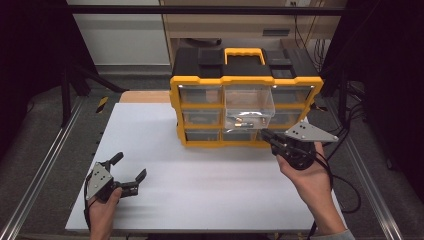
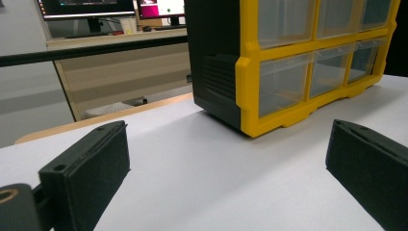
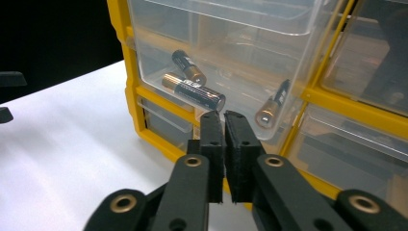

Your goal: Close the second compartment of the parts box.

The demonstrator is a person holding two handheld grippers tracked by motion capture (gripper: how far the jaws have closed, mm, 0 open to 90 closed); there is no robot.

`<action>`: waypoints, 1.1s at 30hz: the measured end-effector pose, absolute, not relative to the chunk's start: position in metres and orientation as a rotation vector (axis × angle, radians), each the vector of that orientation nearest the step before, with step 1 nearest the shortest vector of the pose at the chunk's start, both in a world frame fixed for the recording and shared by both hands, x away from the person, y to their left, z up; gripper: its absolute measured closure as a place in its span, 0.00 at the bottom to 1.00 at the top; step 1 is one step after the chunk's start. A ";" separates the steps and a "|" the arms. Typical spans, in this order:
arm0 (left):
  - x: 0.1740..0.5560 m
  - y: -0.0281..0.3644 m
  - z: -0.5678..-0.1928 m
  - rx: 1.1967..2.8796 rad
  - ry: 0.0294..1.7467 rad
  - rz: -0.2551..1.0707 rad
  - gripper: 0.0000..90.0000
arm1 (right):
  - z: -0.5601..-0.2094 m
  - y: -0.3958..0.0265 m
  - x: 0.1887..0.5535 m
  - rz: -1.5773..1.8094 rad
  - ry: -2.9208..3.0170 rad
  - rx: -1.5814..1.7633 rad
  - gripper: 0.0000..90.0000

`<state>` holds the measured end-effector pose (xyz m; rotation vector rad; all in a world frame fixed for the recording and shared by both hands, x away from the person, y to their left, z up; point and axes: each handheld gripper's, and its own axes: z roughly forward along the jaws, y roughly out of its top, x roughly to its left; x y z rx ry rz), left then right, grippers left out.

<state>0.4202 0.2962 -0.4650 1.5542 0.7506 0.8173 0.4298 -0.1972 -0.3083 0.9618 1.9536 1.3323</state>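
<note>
1. Nine-drawer organizer (image 1: 245,80), yellow frame with black body and yellow handle, stands at the far edge of the white table (image 1: 200,190), right of centre.
2. Middle drawer (image 1: 249,107) is pulled out toward the near edge; three batteries (image 3: 193,90) lie loose inside it.
3. Right gripper (image 1: 267,135) sits just in front of the organizer's lower right drawers, jaws nearly touching, nothing between them; tips are just below the open drawer's front wall.
4. Left gripper (image 1: 131,172) rests near the table's near-left corner, jaws spread wide, empty, well apart from the organizer.
5. Bare table surface runs between the two grippers; dark frame rails (image 1: 45,165) flank both side edges.
</note>
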 end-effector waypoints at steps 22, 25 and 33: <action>0.420 0.296 -0.465 1.553 0.752 0.816 0.01 | -0.301 -0.185 0.437 1.359 1.955 0.961 1.00; 0.420 0.296 -0.465 1.555 0.750 0.816 0.01 | -0.299 -0.183 0.438 1.354 1.951 0.958 1.00; 0.420 0.296 -0.465 1.554 0.750 0.816 0.01 | -0.297 -0.178 0.440 1.357 1.941 0.956 1.00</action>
